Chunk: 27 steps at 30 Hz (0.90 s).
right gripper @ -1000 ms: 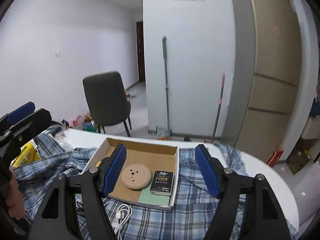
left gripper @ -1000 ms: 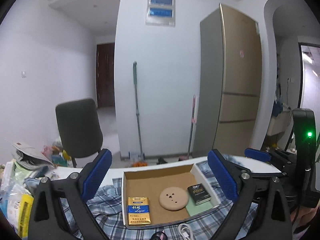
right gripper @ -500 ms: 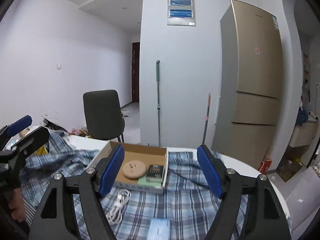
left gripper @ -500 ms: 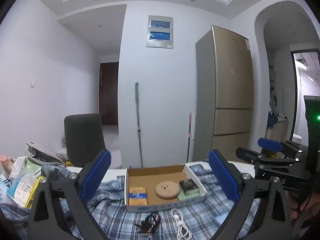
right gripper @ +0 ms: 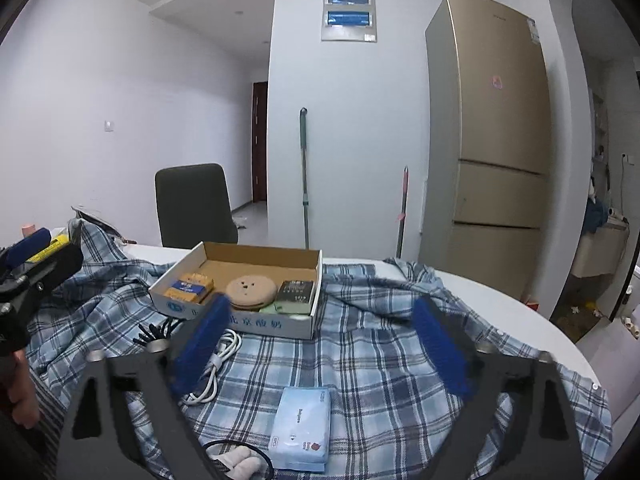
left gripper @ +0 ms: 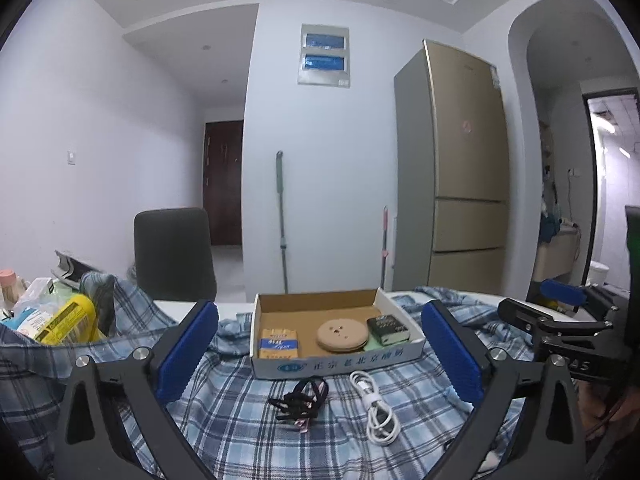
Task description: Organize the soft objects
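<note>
A shallow cardboard box (left gripper: 392,354) (right gripper: 240,322) sits on a blue plaid cloth (left gripper: 240,420) (right gripper: 380,360). It holds a yellow-blue pack (left gripper: 278,344), a round tan disc (left gripper: 342,334) and a dark pack (left gripper: 388,326). A black cord bundle (left gripper: 298,400), a white cable (left gripper: 378,408) (right gripper: 216,364) and a light blue tissue pack (right gripper: 302,436) lie on the cloth nearer me. My left gripper (left gripper: 318,356) and right gripper (right gripper: 320,344) are both open and empty, held above the cloth short of the box.
Bags and a yellow packet (left gripper: 68,320) pile up at the table's left. A dark chair (left gripper: 172,254) stands behind the table, with a mop (left gripper: 282,216) and a fridge (left gripper: 452,168) by the wall. A white plush item (right gripper: 240,460) lies at the near edge.
Both grippers have pulled back and risen away from the box. The cables and the tissue pack on the cloth have come into view.
</note>
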### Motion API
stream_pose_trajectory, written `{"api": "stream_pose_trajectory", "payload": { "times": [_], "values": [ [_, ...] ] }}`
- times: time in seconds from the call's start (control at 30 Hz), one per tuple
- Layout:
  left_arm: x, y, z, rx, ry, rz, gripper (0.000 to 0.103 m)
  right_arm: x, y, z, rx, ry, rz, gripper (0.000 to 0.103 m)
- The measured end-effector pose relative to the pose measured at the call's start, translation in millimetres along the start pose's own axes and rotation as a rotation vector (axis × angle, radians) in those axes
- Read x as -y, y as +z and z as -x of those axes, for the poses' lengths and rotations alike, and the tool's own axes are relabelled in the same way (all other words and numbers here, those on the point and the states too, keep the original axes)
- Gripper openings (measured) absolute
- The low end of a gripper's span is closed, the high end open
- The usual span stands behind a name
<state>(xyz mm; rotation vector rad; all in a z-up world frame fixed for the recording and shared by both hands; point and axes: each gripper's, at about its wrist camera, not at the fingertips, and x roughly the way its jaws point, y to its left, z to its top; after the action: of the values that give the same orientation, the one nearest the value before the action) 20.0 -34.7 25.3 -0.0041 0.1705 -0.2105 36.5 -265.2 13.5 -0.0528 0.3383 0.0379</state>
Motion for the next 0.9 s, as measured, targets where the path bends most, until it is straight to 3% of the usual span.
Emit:
{"api": "stream_pose_trajectory", "payload": {
  "times": [0.2,0.43,0.67,0.9],
  "values": [
    [-5.6,-9.4,-13.5,-0.052,0.033,0.028,0.103,6.0,-3.3,2.4,-0.001,-0.015,-0.029,0.103],
    [-9.0,-9.8,-11.6,-0.042,0.034,0.040,0.103,5.4,-2.6,6.8,0.008,-0.003,-0.022,0.103],
    [-9.5,-9.1,-11.4,-0.046,0.038,0.042,0.103,2.4,9.3,-0.2,-0.170,0.026,0.001,0.103],
    [-11.5,-9.1,-11.4,-0.041,0.038,0.059,0.103,1.9,4.0,20.9,-0.240,0.000,0.008,0.103]
  ]
}}
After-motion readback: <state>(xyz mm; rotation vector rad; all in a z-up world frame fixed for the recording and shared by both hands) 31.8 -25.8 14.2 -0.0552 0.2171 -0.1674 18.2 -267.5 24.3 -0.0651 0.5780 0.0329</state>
